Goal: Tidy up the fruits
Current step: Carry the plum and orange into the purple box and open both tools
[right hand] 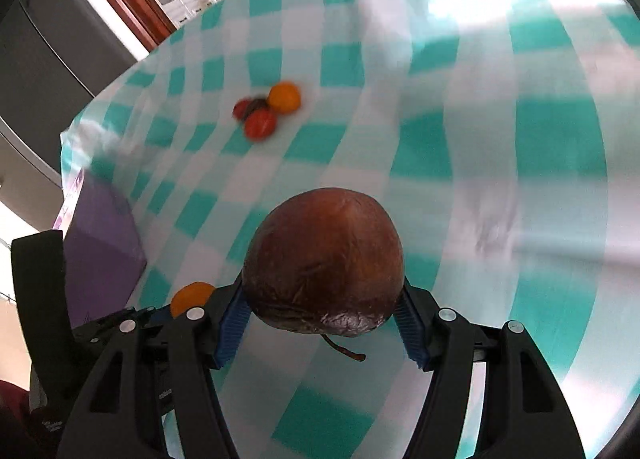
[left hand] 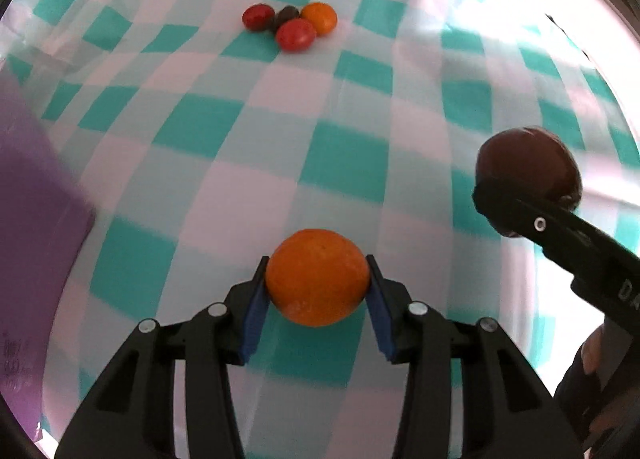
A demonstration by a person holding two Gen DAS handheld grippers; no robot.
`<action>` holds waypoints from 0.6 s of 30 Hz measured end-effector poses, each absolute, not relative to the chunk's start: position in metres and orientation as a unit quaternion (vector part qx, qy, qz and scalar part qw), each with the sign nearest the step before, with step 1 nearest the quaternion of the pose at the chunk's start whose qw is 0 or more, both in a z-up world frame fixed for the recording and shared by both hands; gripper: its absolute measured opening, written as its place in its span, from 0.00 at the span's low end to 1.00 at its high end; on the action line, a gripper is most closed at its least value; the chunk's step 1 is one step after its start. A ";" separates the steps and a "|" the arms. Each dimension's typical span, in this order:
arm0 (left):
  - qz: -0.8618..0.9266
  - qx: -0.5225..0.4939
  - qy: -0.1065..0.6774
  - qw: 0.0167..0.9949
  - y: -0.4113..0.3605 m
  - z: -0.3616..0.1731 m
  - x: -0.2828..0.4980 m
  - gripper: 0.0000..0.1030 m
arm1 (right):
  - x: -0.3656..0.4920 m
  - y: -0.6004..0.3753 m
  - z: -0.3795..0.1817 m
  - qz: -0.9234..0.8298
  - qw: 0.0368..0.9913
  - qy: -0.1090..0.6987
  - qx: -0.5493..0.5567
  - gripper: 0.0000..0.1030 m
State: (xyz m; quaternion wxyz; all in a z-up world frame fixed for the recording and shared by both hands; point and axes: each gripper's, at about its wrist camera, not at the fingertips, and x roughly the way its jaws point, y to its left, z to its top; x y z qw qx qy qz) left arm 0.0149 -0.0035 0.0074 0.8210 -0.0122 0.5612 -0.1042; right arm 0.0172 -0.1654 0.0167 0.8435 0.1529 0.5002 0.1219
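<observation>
L. gripper clamps an orange between its blue pads, jaws narrowed to the fruit's width; r. gripper grips a brown fruit, stem down, jaws about half-spread. Both hang above the teal-checked cloth, well short of a cluster of 4 fruits: 2 red, 1 dark, 1 orange.

Both wrist cameras look steeply down along their grippers, close over the checked desk; both views share the far fruit pile, the purple box and each other's gripper
</observation>
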 end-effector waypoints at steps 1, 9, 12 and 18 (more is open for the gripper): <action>-0.109 -0.011 0.562 0.820 0.004 0.008 0.012 0.44 | 0.010 -0.162 0.016 0.118 0.841 0.506 0.153 0.61; -0.175 0.012 0.532 0.828 0.040 0.050 -0.040 0.44 | -0.048 -0.139 0.040 0.082 0.837 0.507 0.186 0.61; -0.215 0.024 0.517 0.828 0.054 0.076 -0.062 0.44 | -0.064 -0.126 0.049 0.077 0.834 0.509 0.201 0.61; -0.248 0.045 0.469 0.846 0.082 0.116 -0.089 0.44 | -0.103 -0.092 0.085 0.064 0.849 0.481 0.209 0.61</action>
